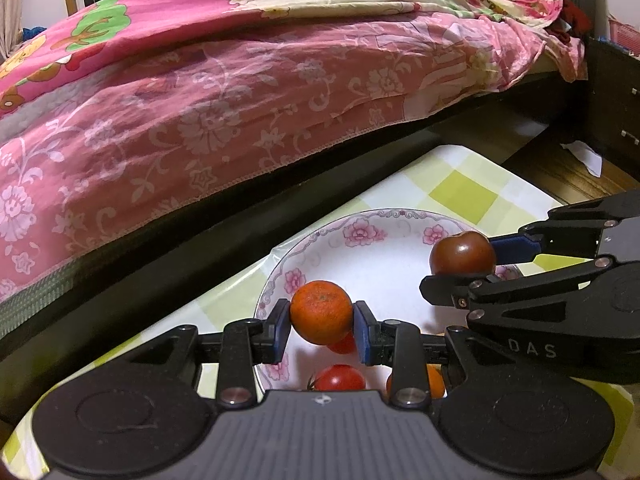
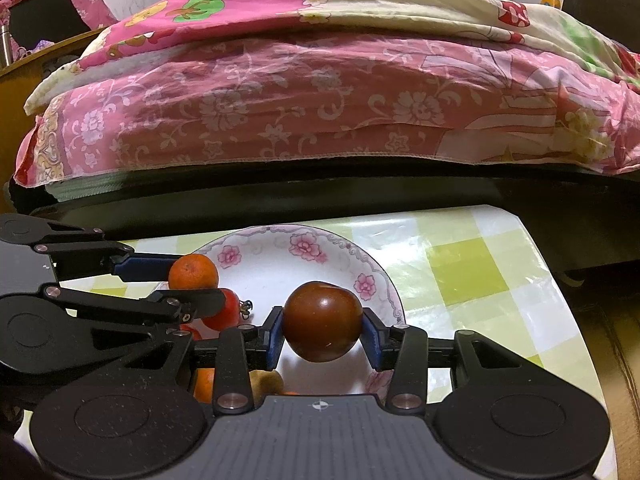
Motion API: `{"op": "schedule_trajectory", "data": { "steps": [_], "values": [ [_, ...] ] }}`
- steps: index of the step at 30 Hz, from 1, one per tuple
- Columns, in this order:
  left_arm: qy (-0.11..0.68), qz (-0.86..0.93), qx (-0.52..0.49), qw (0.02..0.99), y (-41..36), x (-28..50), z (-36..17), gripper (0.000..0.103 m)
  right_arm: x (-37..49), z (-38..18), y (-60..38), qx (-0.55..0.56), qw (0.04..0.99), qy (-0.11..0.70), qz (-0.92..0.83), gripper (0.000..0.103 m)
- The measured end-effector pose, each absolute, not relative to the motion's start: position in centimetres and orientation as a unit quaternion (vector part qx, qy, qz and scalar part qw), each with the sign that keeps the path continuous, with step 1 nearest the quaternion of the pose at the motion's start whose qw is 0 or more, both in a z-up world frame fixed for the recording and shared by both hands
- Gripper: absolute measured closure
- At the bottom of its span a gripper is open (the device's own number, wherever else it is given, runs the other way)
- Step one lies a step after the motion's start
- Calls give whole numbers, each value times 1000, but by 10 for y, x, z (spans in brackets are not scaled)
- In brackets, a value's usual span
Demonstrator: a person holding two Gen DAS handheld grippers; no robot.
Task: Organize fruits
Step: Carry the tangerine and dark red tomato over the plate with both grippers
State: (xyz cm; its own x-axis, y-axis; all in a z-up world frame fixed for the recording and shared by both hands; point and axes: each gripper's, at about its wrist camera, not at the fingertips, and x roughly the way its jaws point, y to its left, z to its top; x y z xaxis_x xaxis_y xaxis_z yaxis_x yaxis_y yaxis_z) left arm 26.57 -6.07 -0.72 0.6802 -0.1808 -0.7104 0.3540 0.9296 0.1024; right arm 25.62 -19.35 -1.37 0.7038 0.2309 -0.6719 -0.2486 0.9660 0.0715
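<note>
- A white plate (image 2: 280, 264) with pink flowers round its rim sits on the desk (image 2: 472, 264), which is covered in a yellow-green checked cloth.
- The left claw (image 1: 322, 326) pinches an orange (image 1: 321, 312) between its blue pads, held above the left side of the plate.
- The right claw (image 2: 323, 330) pinches a dark red-brown tomato (image 2: 322, 322) the same way, above the right side of the plate.
- Under the claws, on the plate, lie a bright red tomato (image 1: 340, 378) and a second one (image 1: 344, 345) partly hidden behind the orange; another orange fruit (image 1: 436, 380) shows near the near rim, mostly covered.
- A brownish fruit (image 2: 266, 384) lies low near the right claw; I cannot tell what it is.
- The two claws are close together, side by side over the plate.
- The far edge of the desk runs just beside a bed (image 2: 320, 128) with a pink flowered cover hanging over its dark frame.
- To the right of the plate the cloth lies bare up to the desk's right edge.
</note>
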Motion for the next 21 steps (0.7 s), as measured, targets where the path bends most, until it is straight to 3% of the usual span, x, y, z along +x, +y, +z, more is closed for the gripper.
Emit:
{"op": "schedule_trajectory", "data": {
  "steps": [21],
  "values": [
    [372,-147,112,909,-61,271,-6,62,260,-15,-199,-1,924,363,121,64]
  ]
}}
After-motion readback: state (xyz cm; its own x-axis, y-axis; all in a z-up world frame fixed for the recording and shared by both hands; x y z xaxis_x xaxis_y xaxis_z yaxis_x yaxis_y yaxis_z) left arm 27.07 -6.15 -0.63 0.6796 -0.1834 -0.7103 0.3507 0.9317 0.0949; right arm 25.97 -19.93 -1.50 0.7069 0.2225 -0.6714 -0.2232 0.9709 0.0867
